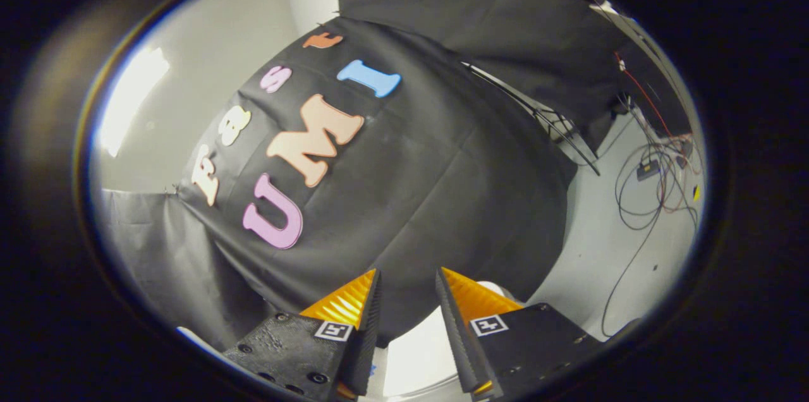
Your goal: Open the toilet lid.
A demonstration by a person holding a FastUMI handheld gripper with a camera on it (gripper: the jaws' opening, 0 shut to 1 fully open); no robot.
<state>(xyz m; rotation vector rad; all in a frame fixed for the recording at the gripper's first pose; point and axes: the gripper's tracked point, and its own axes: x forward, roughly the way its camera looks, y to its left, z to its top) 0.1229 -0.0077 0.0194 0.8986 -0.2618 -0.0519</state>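
The gripper [407,282] is tipped well over to one side and points at the black cloth wall [442,168] of the booth rather than down at its target. Its two fingers stand apart with a clear gap between them and nothing held, which fits a tool that is free to hook or push rather than one carrying something.

Low between and just under the fingers lies a smooth white surface [420,345], with another white sliver [490,288] peeking past the right finger; judging by the task this is probably the toilet, though too little shows to tell lid from seat or tank, or whether the lid is up or down. It sits close against the foot of the cloth wall.

Off to the right, a pale floor [600,244] carries a tangle of loose cables [657,187] and a small dark box [648,169], kept well apart from the toilet, likely so they stay out of the working path.

The tilt suggests the hand is mid-swing, not lined up on an edge
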